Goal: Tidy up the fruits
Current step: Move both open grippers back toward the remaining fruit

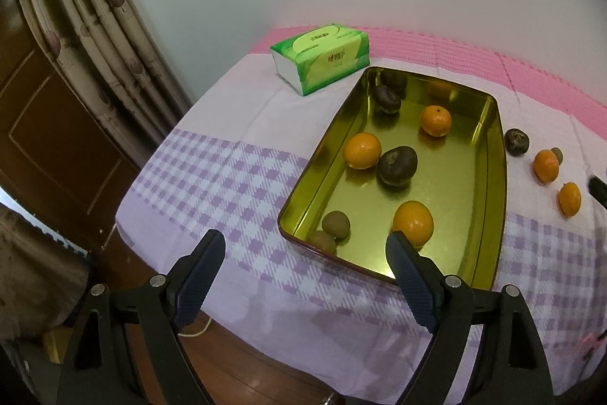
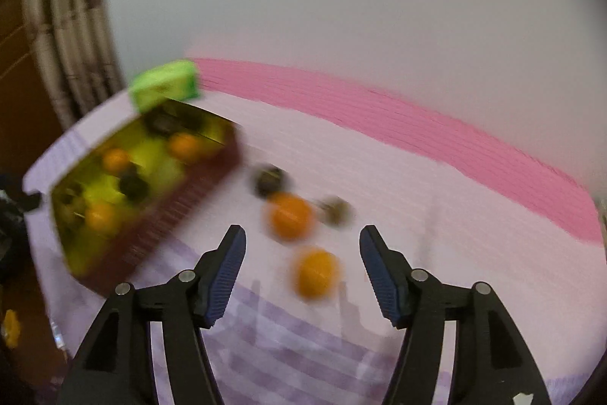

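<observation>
A gold tin tray (image 1: 489, 200) on the checked cloth holds three oranges, the nearest one (image 1: 413, 223), two dark fruits (image 1: 397, 165) and kiwis (image 1: 336, 223). My left gripper (image 1: 303, 236) hovers open over the tray's near-left corner, with nothing between its fingers. To the right of the tray, a dark fruit (image 1: 516, 142), a small kiwi (image 1: 557, 152) and two oranges (image 1: 546, 165) lie on the cloth. The right wrist view is blurred. There my right gripper (image 2: 302, 229) stands open above the cloth, with the nearer loose orange (image 2: 316, 274) lying between its fingers, untouched.
A green tissue box (image 1: 322, 57) stands behind the tray's far-left corner. The table edge (image 1: 182, 276) falls away at the left, with a curtain (image 1: 87, 25) and a wooden door (image 1: 41, 139) beyond. A white wall backs the pink cloth border (image 2: 417, 124).
</observation>
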Action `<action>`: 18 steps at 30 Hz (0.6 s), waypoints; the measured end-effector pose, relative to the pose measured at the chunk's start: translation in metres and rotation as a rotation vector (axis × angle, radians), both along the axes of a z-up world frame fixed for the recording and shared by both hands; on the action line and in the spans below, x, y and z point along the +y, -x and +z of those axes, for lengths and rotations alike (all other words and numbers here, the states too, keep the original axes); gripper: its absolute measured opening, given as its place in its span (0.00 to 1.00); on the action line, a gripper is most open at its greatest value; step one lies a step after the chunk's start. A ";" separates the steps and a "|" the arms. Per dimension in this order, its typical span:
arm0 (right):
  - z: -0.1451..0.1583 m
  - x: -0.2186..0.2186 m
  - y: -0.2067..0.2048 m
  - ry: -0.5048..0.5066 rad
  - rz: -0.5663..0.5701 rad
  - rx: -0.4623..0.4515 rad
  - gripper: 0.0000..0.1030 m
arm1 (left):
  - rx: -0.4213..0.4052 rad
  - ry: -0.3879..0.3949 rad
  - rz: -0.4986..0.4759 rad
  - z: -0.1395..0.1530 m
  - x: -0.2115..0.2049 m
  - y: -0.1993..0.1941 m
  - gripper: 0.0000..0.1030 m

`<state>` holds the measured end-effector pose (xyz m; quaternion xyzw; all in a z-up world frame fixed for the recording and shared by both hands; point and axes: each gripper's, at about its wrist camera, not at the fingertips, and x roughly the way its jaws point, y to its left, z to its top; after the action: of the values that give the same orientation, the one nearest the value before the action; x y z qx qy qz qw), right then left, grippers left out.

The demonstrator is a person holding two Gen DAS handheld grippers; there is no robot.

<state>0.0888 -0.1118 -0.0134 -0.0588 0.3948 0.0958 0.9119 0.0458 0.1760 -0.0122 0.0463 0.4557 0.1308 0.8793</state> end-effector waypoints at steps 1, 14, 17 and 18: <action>-0.005 -0.014 0.001 0.007 -0.032 0.008 0.58 | -0.001 -0.006 -0.002 0.000 -0.001 0.000 0.85; -0.059 -0.143 0.020 0.053 -0.335 0.092 0.58 | -0.120 -0.063 -0.188 0.021 -0.038 0.014 0.86; -0.065 -0.155 0.028 0.027 -0.344 0.086 0.62 | -0.169 -0.051 -0.311 0.033 -0.057 0.019 0.86; -0.065 -0.159 0.029 0.011 -0.348 0.087 0.62 | -0.176 -0.059 -0.367 0.036 -0.067 0.018 0.86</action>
<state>0.0603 -0.2709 -0.0786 0.0095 0.4389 -0.0632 0.8963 0.0275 0.1094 0.0237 0.1428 0.3569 -0.0146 0.9230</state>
